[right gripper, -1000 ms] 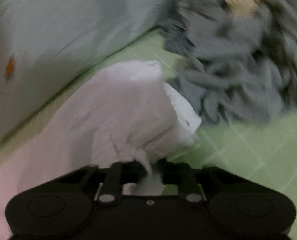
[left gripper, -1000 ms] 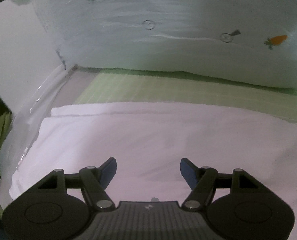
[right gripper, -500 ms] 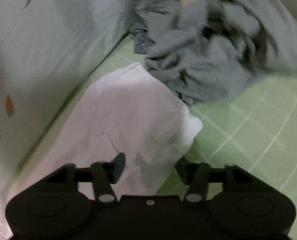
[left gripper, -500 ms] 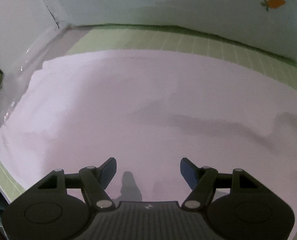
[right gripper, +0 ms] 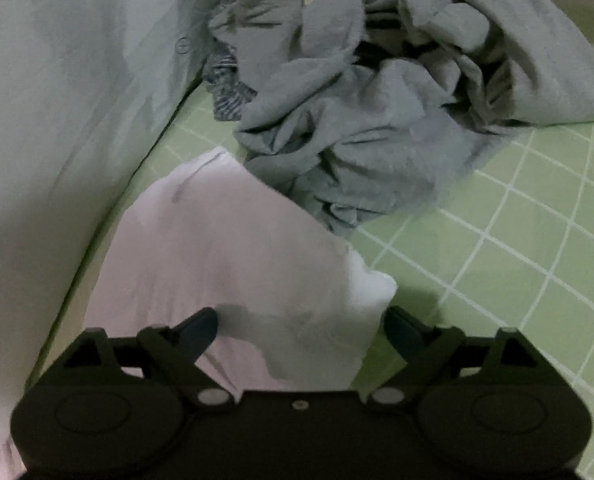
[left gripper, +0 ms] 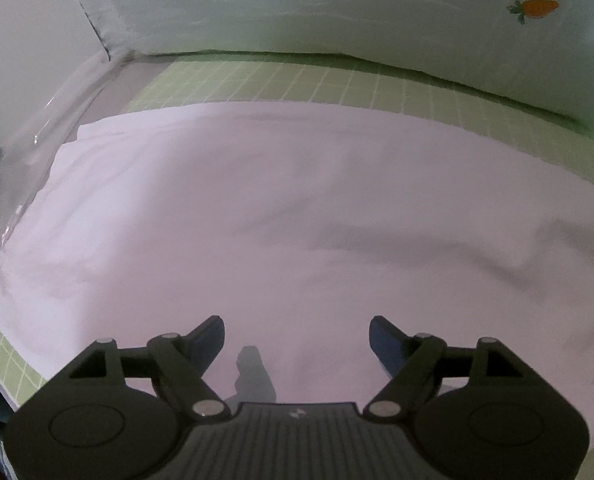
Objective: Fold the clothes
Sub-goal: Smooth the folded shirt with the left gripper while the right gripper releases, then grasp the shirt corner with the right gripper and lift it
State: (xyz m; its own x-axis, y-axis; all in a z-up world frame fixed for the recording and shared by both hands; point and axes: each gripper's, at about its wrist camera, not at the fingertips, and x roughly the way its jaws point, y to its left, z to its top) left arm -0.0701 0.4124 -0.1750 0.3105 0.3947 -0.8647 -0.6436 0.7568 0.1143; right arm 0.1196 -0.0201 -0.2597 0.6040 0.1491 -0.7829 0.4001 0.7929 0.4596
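Pale pink cloth garment (left gripper: 297, 208) lies spread on green grid-lined mat (left gripper: 281, 84). Left gripper (left gripper: 297, 338) and right gripper (right gripper: 301, 326) both spread, empty, above garment. Step, judged: between folds. Next: pinch near edge (right gripper: 361, 300), fold across, avoiding grey crumpled clothes pile (right gripper: 377, 100).

Dim, cool light with soft shadows; fisheye bends and darkens the corners, and the right view is slightly blurred.

A second ago the right gripper (right gripper: 301, 326) was clamped on a bunch of the white cloth (right gripper: 225, 248); now its fingers (right gripper: 201, 326) stand spread, the cloth's corner lying loose between them. The left gripper (left gripper: 297, 334) has moved in over the cloth (left gripper: 297, 216), which now fills its view.
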